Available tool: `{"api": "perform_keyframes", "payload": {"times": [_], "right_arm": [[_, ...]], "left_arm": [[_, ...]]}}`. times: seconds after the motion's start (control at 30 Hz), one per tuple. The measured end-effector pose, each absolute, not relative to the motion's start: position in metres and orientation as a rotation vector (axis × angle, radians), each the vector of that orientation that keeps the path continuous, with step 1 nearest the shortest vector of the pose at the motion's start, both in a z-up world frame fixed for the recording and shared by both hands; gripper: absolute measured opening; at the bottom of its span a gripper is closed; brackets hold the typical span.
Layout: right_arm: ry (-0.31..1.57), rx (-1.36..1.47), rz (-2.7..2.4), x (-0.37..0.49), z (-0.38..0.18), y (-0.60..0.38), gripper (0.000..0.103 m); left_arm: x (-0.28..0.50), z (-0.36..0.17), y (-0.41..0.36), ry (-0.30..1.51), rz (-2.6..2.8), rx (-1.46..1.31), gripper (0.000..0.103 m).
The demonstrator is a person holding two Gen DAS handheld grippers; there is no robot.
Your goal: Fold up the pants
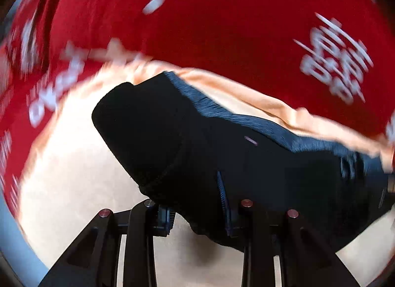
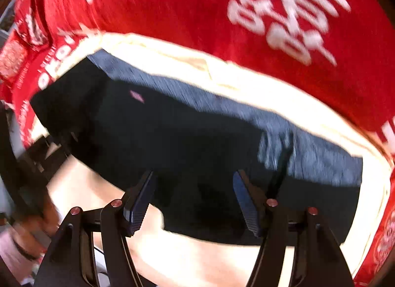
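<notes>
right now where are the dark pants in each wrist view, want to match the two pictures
Left wrist view: the dark pants run from centre to the right edge, their lower edge between the left gripper fingers.
Right wrist view: the pants span the middle, left to right, above the right gripper.
Shared landmark: the small pink tag on the pants, with the red printed cloth behind.

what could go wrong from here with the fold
1. The right tool stands open over the dark pants, so that side may stay flat.
2. The left tool seems to pinch only a small edge, which may slip.
3. The cream cloth underneath may drag along.
</notes>
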State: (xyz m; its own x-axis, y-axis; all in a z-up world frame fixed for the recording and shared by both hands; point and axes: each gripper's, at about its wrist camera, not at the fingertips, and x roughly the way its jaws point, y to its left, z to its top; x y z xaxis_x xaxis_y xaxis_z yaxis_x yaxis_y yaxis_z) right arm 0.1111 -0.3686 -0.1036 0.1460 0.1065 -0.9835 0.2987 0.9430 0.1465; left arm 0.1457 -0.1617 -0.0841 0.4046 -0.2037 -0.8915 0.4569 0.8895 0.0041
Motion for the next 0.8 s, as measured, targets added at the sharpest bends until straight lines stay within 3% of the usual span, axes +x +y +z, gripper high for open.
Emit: {"api": "perform_keyframes", "payload": {"times": [0.1,0.37,0.63,0.67,0.7,0.73,0.8], "right_arm": [[1.421,0.384,-0.04,0.146,-0.092,-0.374,0.079],[1.508,0.515,0.305,0.247,-0.083,-0.323,0.082],[1.718,0.355,0.424,0.28,-0.127,-0.241,0.082],[1.735,0.326,0.413,0.276,-0.131,-0.24,0.077],[1.74,0.303,0.399,0.274,-0.133,-0.241,0.046],[1.737,0.277,0.382,0.269,-0.131,-0.245,0.022],[1.711,0.321,0.376,0.26,-0.126,-0.26,0.019]], "left_arm": [[0.132,-0.081,-0.174,1.002,-0.462,0.388,0.031],[0.12,-0.081,-0.186,0.926,-0.482,0.509,0.031],[0.101,-0.076,-0.197,0.856,-0.501,0.59,0.032],[0.101,-0.075,-0.198,0.861,-0.501,0.588,0.032],[0.101,-0.076,-0.199,0.873,-0.499,0.588,0.032],[0.101,-0.076,-0.199,0.89,-0.499,0.586,0.032],[0.096,-0.072,-0.203,0.882,-0.526,0.59,0.032]]}}
